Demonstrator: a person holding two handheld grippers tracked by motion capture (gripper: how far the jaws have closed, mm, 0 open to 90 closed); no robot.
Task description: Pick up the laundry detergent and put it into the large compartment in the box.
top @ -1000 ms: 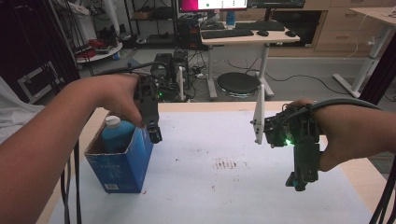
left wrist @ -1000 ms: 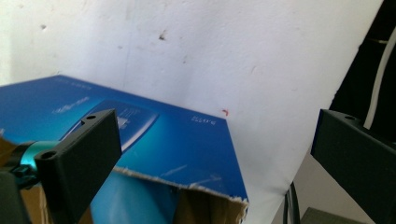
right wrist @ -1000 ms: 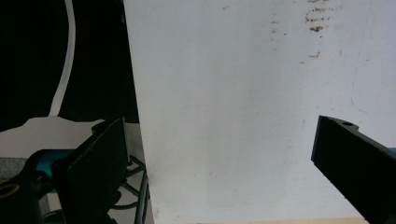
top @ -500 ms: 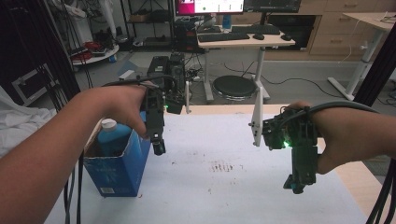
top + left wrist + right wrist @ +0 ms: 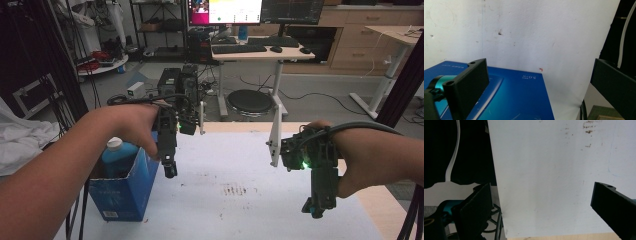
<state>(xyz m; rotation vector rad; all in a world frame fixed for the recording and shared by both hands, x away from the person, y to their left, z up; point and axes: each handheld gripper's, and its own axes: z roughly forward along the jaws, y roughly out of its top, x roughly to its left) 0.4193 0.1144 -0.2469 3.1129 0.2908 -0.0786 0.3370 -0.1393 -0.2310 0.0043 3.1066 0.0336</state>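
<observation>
My left gripper hangs jaws-down over the white table, just right of an open blue cardboard box. A blue bottle with a white cap stands in the box. In the left gripper view the left gripper is open with nothing between its jaws, above the blue box. My right gripper is held above the table's right side. In the right gripper view the right gripper is also open and empty over the white table.
Brown smudges mark the middle of the table; they show as smudges in the right gripper view. The table's wooden edge is near the right gripper. Beyond the table are a desk with monitors and a round stool.
The left gripper has shifted a little right and lower beside the blue box. The right gripper has stayed almost still. Both remain open.
</observation>
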